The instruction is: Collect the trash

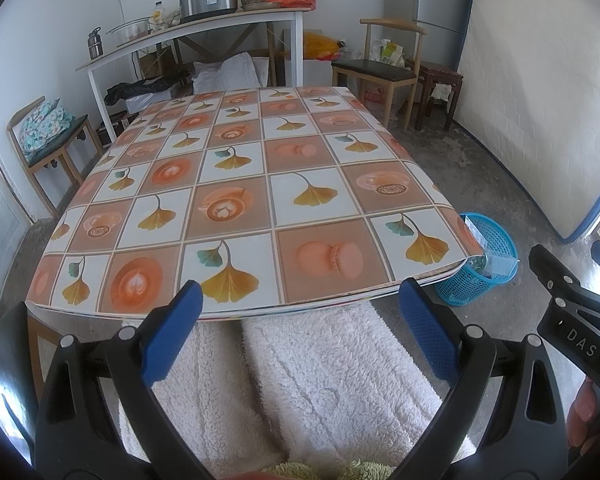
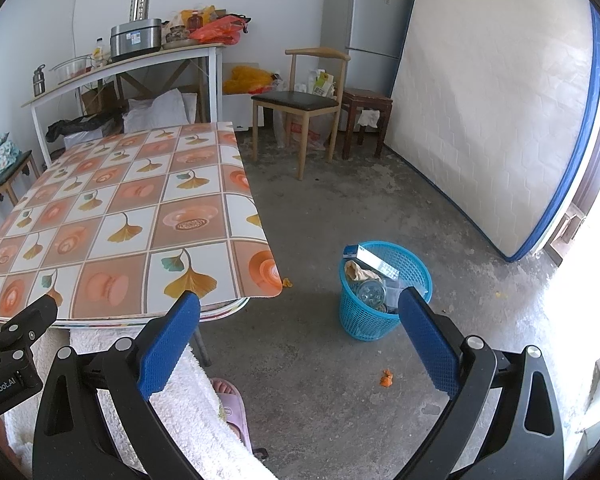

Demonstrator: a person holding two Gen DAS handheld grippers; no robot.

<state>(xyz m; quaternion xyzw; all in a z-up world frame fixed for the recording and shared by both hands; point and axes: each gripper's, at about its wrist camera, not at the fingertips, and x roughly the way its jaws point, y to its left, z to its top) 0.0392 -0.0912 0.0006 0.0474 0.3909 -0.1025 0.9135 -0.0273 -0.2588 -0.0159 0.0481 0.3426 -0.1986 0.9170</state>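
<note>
Both grippers, left (image 1: 300, 312) and right (image 2: 300, 320), hover with fingers released and empty, so the small orange scrap (image 2: 387, 379) on the concrete floor (image 2: 340, 208) beside the blue plastic mesh basket (image 2: 384, 316) risks being missed.

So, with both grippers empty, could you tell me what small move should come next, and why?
Probably lower the right gripper, open and empty, toward the orange scrap on the concrete floor. The tablecloth carries no trash, the blue basket already holds several pieces, and this scrap lies loose just in front of it.

A wooden chair (image 2: 300, 100) stands beside a grey fridge (image 2: 364, 12) and a leaning mattress (image 2: 492, 112).
</note>
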